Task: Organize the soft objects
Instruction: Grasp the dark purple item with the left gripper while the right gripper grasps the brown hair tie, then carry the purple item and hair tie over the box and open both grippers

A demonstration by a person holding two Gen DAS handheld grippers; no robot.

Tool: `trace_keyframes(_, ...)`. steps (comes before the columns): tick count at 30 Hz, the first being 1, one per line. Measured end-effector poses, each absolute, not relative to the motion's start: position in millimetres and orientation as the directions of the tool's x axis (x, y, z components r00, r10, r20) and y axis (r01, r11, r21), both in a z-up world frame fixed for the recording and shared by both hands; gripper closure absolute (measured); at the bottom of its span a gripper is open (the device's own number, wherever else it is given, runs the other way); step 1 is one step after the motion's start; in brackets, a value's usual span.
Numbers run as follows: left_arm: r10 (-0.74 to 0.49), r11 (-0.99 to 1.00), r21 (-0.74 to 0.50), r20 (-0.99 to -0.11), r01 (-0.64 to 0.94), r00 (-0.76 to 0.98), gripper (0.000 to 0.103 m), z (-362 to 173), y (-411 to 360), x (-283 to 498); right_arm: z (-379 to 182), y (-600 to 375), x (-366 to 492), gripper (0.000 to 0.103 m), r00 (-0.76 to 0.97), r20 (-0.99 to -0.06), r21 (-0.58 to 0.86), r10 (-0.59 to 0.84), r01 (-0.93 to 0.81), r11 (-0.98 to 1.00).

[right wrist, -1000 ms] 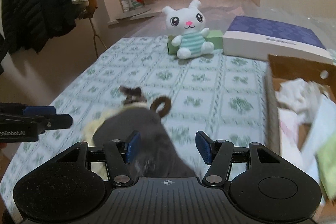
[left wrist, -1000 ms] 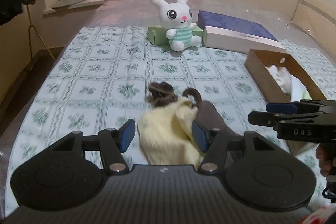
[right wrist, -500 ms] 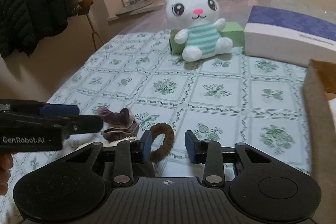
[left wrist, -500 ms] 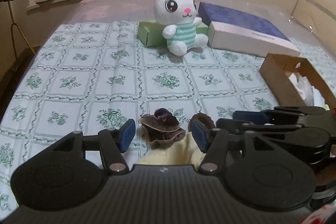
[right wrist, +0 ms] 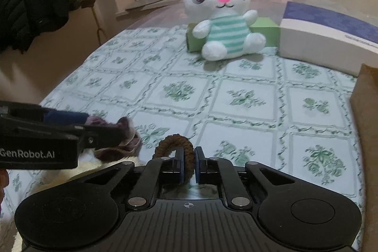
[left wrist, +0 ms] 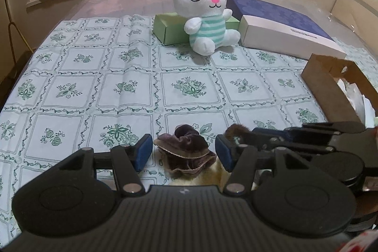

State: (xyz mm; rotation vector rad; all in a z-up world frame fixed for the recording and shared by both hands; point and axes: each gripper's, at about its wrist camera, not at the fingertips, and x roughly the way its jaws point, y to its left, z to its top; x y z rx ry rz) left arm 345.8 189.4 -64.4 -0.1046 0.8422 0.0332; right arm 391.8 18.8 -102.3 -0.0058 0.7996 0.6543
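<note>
So my right claw (right wrist: pixel 189 163) just clamped down on the brown hair tie (right wrist: pixel 176 145) near the desk's front edge, left claw (left wrist: pixel 182 154) wide open around the purple scrunchie (left wrist: pixel 186 152), box next probably.

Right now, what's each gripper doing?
Left gripper: open around the purple scrunchie.
Right gripper: shut on the brown hair tie.

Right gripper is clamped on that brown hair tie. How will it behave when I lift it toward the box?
The brown hair tie is a thin fuzzy loop, so it is probably very light and should lift easily. The right gripper pinches only one side, so the free part may droop or swing. It lies close to the purple scrunchie; whether they touch is unclear, so it might snag.
</note>
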Motion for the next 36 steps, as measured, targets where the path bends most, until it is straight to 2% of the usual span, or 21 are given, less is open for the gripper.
trace_keyframes(6,-0.006,0.994,-0.079,-0.755,-0.082,0.655,0.059,-72.7,189.8,355.5,-99.1,7.3,398.9,0.094,0.536,-0.658,0.239,0.528,-0.516,0.823)
trace_keyframes(9,-0.010,0.995,-0.075,-0.751,-0.071,0.660,0.067,-74.6,189.1,357.3,-99.3,0.9,402.0,0.094,0.543,-0.659,0.244,0.520,-0.500,0.831)
trace_keyframes(11,-0.010,0.996,-0.068,-0.749,-0.062,0.663,0.077,-75.2,188.2,357.7,-98.8,-3.5,403.0,0.094,0.548,-0.657,0.247,0.518,-0.493,0.834)
trace_keyframes(14,-0.003,0.997,-0.058,-0.741,-0.060,0.671,0.084,-74.0,188.1,356.9,-96.8,-9.7,404.1,0.094,0.553,-0.653,0.255,0.517,-0.482,0.838)
trace_keyframes(27,0.027,0.995,-0.053,-0.689,-0.087,0.725,0.089,-27.6,193.7,334.8,-55.8,-38.3,391.6,0.094,0.598,-0.587,0.281,0.545,-0.480,0.831)
trace_keyframes(36,-0.038,0.998,-0.055,-0.629,0.004,0.777,0.089,22.3,145.0,325.2,-19.3,-89.7,373.8,0.094,0.651,-0.534,0.301,0.539,-0.449,0.841)
